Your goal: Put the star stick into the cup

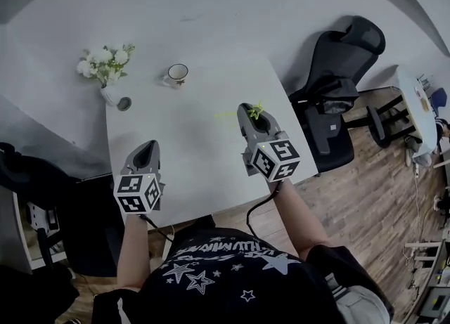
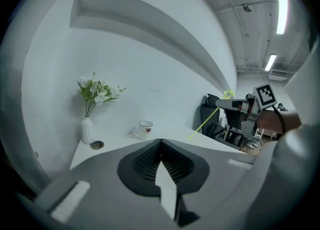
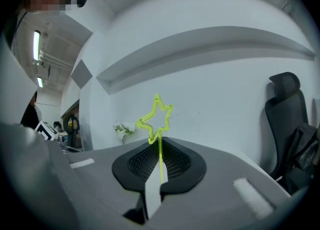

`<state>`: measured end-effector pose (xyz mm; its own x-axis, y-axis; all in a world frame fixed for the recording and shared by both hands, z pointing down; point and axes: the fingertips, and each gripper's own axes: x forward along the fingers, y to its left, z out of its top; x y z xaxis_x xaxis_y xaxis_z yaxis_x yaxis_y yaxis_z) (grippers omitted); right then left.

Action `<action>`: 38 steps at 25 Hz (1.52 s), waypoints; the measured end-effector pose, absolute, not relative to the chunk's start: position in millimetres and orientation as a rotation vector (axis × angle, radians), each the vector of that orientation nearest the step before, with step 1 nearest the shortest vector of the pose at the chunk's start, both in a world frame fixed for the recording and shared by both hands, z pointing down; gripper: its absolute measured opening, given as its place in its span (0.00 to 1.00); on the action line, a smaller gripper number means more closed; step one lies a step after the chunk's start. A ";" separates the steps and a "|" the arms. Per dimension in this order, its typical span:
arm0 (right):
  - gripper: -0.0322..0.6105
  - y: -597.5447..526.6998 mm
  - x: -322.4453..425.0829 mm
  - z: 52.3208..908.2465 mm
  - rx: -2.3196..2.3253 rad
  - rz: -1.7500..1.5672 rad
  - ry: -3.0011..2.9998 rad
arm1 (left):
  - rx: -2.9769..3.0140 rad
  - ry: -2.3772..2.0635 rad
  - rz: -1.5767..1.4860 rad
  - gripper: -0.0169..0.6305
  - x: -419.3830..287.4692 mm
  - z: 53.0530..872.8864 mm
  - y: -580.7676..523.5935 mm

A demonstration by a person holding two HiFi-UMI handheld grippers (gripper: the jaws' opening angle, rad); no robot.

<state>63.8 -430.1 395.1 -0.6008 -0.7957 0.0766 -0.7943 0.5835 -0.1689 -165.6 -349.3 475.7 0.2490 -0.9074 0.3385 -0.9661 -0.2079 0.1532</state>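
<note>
Star stick (image 3: 156, 116), thin, yellow-green. It is clamped between the closed jaws of the right gripper (image 3: 160, 146), with the star outline standing clear above the jaw tips. In the head view it sits right of centre, over the right part of the table (image 1: 204, 175), and its stem runs faintly leftward from the jaws.

Right gripper: narrow, shut on the stem, held off the tabletop by a bare forearm (image 1: 292, 203).

Left gripper (image 2: 160, 141): jaws closed together with nothing between them, at lower left of the head view over the table's near left part.

Cup (image 1: 177, 73): white with a handle and a small red mark on its side. It stands upright near the table's far edge, upper centre-left of the head view, well apart from the stick.

Vase (image 1: 107, 94): white, holding white flowers, at the table's far left corner. A small round dark-rimmed object (image 1: 124, 103) lies just beside it.

Office chair (image 1: 337, 83): black, at upper right, beside the table on the wood floor (image 1: 380, 196).
</note>
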 end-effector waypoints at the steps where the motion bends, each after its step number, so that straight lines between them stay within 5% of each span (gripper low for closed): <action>1: 0.10 -439.8 57.1 391.7 -1.391 -0.282 2.791 | 2.199 -1.730 0.243 0.03 -169.8 474.0 -356.2; 17: 0.10 -566.6 -34.5 364.3 -1.287 -0.143 2.822 | 2.240 -1.771 0.211 0.03 -217.8 456.0 -455.3; 38: 0.10 -633.4 -86.4 463.5 -1.313 -0.363 2.918 | 2.141 -1.733 0.266 0.03 -234.6 508.4 -489.0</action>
<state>-86.4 -633.4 463.5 -0.6648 -0.7290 0.1632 -0.7467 0.6425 -0.1721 -234.6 -489.0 508.4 0.2250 -0.9003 0.3727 -0.9706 -0.1736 0.1666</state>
